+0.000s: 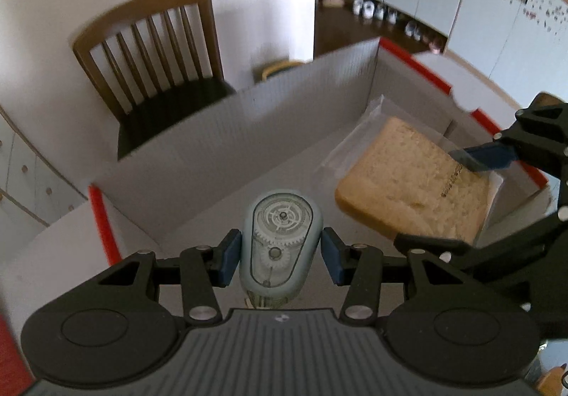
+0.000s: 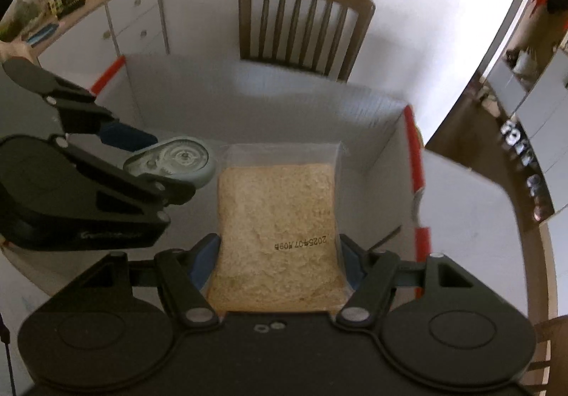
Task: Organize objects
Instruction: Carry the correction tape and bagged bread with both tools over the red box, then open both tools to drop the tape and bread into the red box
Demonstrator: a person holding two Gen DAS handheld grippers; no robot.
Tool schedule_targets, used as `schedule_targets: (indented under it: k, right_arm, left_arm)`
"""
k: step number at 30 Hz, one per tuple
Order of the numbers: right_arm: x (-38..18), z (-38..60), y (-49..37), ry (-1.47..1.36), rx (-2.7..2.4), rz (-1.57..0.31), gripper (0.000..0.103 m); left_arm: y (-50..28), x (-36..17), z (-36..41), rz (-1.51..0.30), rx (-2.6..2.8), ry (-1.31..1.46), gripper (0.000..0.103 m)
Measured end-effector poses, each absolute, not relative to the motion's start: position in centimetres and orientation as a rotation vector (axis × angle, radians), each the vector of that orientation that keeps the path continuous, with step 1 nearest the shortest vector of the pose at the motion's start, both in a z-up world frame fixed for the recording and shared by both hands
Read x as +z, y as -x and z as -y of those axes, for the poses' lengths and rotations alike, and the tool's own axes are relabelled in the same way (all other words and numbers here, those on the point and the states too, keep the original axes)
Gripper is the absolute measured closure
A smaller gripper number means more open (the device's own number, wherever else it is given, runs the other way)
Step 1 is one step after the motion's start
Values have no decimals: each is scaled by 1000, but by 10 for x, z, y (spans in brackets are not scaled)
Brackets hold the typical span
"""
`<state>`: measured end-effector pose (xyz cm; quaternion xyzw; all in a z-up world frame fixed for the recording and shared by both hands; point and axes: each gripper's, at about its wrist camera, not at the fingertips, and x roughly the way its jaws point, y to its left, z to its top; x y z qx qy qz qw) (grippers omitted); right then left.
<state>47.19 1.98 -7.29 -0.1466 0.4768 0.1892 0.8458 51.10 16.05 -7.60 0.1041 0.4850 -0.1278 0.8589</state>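
Both loads hang over the open box [image 2: 372, 133]; left gripper [image 1: 280, 255] clasps the correction tape [image 1: 278, 243], right gripper [image 2: 280, 261] the bagged bread [image 2: 277, 218]; next, lower and release.

Both wrist cameras look steeply down along their tools into one grey box [image 1: 198, 147], close up; each catches the other tool, and the same chair [image 2: 305, 23].

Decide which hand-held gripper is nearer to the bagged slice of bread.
Right. The right hand-held gripper grips the bagged bread between its pads; the left hand-held gripper, holding a correction tape dispenser, is beside it over the box.
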Motion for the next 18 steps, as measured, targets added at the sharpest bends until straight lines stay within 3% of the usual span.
schedule_targets:
  k: [9, 18]
  right_arm:
    - [-95, -27, -479, 333, 370, -1102, 33]
    - [-98, -27, -476, 316, 368, -1103, 29]
  left_arm:
    - [-531, -99, -145, -1138, -270, -291, 56]
    - [-524, -102, -144, -1124, -266, -270, 56]
